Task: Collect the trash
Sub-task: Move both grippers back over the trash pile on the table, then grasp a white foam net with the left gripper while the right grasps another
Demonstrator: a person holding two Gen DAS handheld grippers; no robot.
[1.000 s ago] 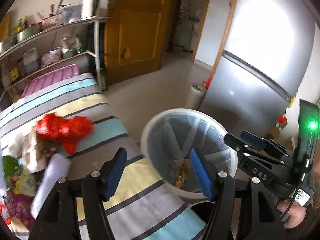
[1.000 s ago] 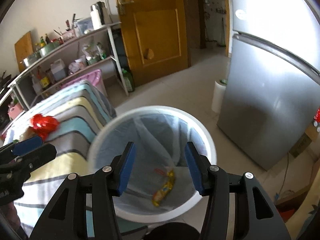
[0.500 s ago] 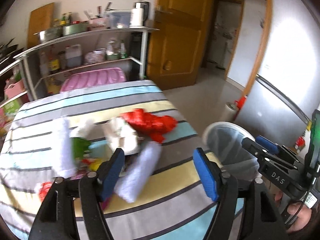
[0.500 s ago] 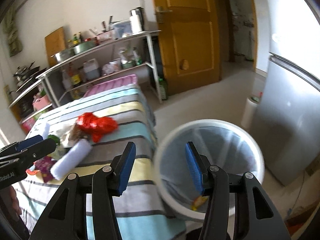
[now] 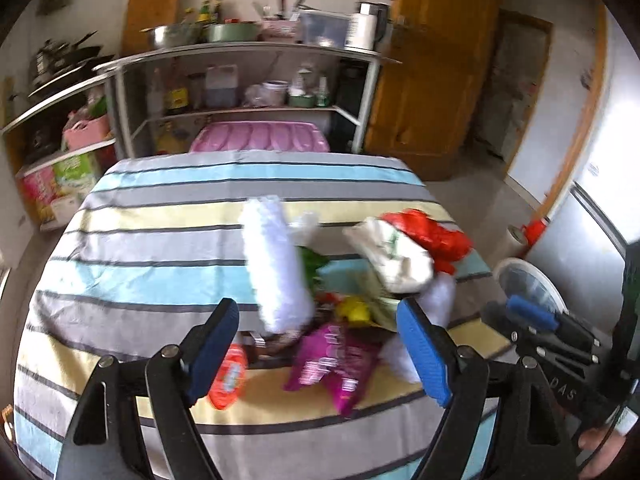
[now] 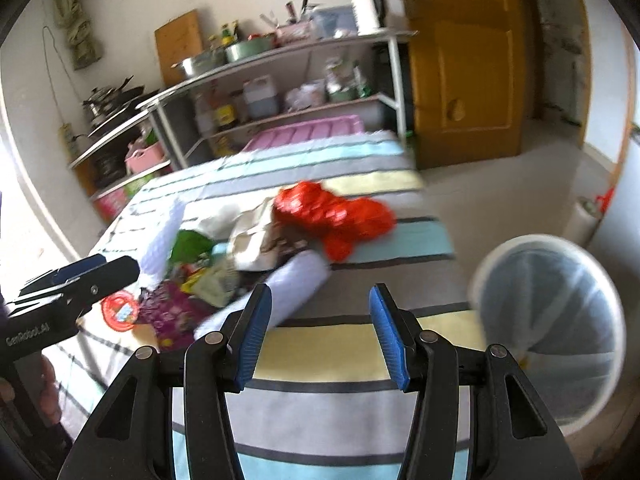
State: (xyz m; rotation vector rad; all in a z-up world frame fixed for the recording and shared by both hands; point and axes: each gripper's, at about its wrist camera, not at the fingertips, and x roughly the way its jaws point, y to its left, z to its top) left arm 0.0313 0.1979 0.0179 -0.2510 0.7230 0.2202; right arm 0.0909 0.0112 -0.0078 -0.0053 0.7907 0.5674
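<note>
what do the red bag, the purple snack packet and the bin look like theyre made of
Red bag: thin plastic film, by its crumpled, glossy folds. Purple snack packet: printed plastic or foil laminate, slightly shiny, creased; blur leaves it open. Bin: probably rigid white plastic rim, lined with a thin translucent plastic bag.

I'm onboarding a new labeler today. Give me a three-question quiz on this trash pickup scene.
1. True or false: the left tongs grip the purple snack bag.
2. Which item lies nearest the bin? A red plastic bag B orange round lid C green wrapper
3. Fill in: the trash lies on a ___ tablecloth.

Key: 1 false; 2 A; 3 striped.
</note>
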